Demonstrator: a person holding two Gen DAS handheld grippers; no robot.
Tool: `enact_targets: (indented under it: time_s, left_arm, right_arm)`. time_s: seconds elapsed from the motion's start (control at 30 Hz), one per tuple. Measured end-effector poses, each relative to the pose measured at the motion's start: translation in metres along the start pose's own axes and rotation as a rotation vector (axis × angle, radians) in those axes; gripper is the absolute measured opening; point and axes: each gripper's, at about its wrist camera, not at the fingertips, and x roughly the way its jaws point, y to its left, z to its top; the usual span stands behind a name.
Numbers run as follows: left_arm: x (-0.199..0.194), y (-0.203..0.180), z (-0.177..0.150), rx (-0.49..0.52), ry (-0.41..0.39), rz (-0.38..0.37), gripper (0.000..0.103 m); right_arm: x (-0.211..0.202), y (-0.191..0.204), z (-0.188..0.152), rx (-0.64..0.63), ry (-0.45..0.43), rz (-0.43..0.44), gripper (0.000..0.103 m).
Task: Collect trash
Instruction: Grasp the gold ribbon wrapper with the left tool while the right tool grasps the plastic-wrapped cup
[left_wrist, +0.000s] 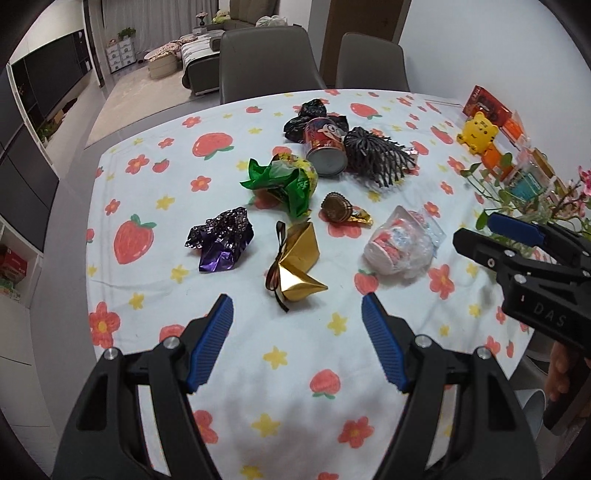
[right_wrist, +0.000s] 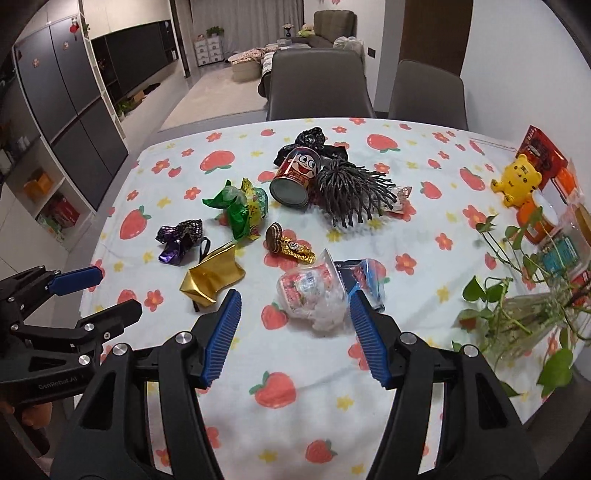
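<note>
Trash lies scattered mid-table on the strawberry cloth (left_wrist: 155, 177): purple foil wrapper (left_wrist: 221, 239), gold paper (left_wrist: 297, 258), crumpled plastic cup (left_wrist: 400, 246). Left gripper (left_wrist: 297, 321) released, empty, facing the gold paper. Right gripper (right_wrist: 293, 317) released, empty, near the cup. Suggest: descend straddling one piece each, pinch the bulk.

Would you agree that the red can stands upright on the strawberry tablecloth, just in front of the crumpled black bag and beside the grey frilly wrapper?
Not quite: the red can lies on its side, its round end facing the camera, as the right wrist view shows. The rest holds: it is on the strawberry tablecloth, in front of the crumpled black bag and beside the grey frilly wrapper.
</note>
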Motion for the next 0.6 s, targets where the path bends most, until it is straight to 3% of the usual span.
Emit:
enact_targets:
  time_s: [0.23,0.4,0.6]
  left_arm:
    - [0.065,0.007,0.013,-0.035,0.071,0.043,0.072]
    - [0.098,0.004,0.012,-0.036,0.113,0.045,0.072]
    - [0.120,-0.001,0.007,-0.044,0.150,0.014,0.043]
  right_arm:
    - [0.081,-0.012,0.001,-0.054,0.097,0.028,0.062]
    - [0.111,-0.013,-0.009,-0.072,0.139,0.041,0.066]
    - [0.118,-0.009,-0.012,-0.103,0.131,0.045,0.065]
